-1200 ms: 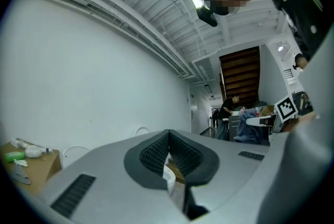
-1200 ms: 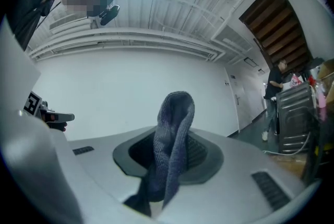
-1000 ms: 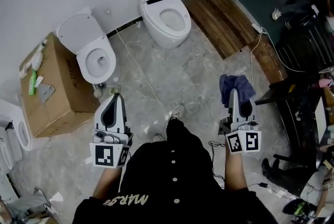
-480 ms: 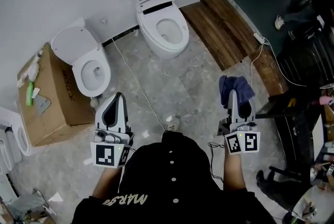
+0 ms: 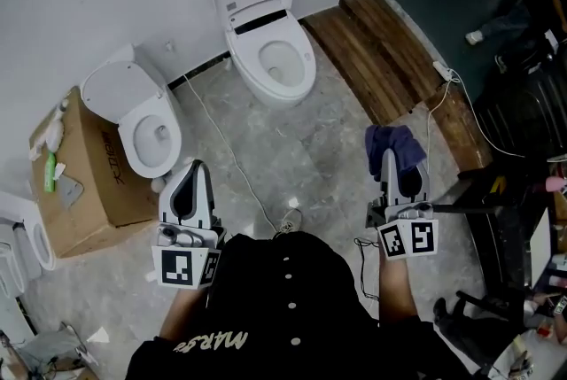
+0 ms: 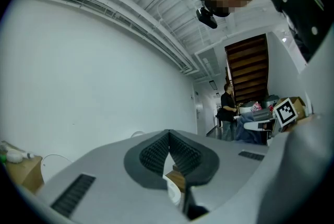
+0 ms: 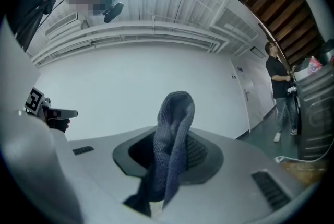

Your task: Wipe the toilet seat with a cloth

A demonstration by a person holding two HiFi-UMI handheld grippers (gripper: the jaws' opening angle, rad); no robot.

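Observation:
Two white toilets stand against the far wall. One toilet (image 5: 268, 59) at top centre has its lid raised and its seat down; a smaller toilet (image 5: 146, 128) stands to its left. My right gripper (image 5: 389, 158) is shut on a dark blue cloth (image 5: 391, 143), held over the floor well short of both toilets. In the right gripper view the cloth (image 7: 173, 137) stands up from between the jaws and droops forward. My left gripper (image 5: 191, 179) hangs near the smaller toilet's bowl; its pads (image 6: 156, 152) meet at the tip with nothing between them.
A cardboard box (image 5: 75, 183) with bottles on it stands left of the smaller toilet. A white cable (image 5: 232, 148) runs across the marble floor. A wooden platform (image 5: 376, 42) and dark furniture (image 5: 505, 59) fill the right side. A person (image 7: 279, 90) stands far off.
The head view has shifted: both toilets now sit further left and slightly higher in the picture. The right gripper with the cloth has edged left and up. The left gripper has barely moved.

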